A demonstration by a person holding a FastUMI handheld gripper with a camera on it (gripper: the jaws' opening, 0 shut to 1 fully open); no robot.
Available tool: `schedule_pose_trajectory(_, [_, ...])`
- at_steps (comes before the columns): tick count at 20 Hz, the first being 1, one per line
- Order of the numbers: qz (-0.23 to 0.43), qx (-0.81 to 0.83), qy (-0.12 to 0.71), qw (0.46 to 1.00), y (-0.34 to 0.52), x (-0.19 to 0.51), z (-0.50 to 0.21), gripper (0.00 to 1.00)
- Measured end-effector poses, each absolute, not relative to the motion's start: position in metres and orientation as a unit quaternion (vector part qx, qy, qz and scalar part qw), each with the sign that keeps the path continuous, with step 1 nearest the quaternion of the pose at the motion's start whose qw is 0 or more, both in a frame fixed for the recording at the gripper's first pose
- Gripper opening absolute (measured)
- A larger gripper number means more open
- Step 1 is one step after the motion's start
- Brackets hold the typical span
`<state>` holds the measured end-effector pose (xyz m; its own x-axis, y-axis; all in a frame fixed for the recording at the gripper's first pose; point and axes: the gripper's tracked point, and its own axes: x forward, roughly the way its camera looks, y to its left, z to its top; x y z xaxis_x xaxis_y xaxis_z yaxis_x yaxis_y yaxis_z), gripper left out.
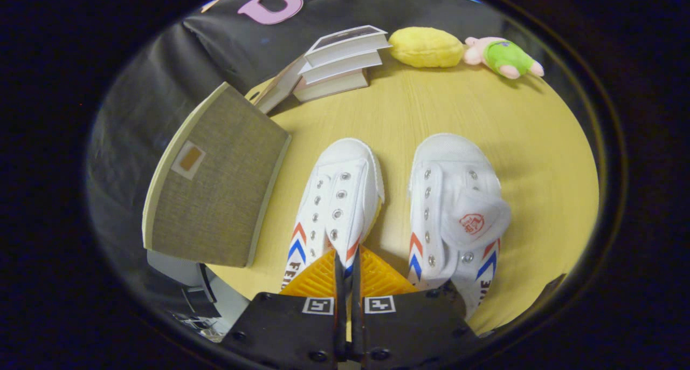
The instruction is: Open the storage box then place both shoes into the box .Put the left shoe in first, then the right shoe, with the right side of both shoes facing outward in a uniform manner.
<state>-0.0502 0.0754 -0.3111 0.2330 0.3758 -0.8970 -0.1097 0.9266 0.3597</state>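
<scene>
The shoes sit side by side on a round table point(431, 111) made of pale yellow wood with fine lines in it. Both are white cloth with rows of shiny metal holes for laces, and red and blue zigzag stripes near the heel. Their toes point away from the claw.

The left shoe point(337, 197) is squashed thin. Its side is pinched between the two orange fingers point(318, 278) of the claw point(347, 270). The fingers are bumpy plastic with little ridges. They are almost closed, with just the thin shoe cloth between them.

The right shoe point(453, 208) lies flat on the table, just beside the left one but not touching it. Its tongue is flopped over to the side and shows a small red mark.

The storage box point(215, 181) stands to the left of the shoes. It is covered in rough brown-grey cloth with cream edges and a small orange tag. I cannot tell if it is open.

Beyond the shoes is a stack of books point(342, 62), with one more book leaning on it. Near them lie a soft yellow toy point(426, 47) with a lumpy shape and a small pink and green plush toy point(504, 57).
</scene>
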Motion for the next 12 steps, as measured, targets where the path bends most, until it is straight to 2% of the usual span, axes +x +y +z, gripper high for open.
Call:
schedule_pose_trajectory(6, [0.132,0.151,0.586,0.785,0.083,-0.039,-0.283,0.07])
schedule_pose_trajectory(12, [0.124,0.194,0.553,0.801,0.106,-0.016,-0.218,0.07])
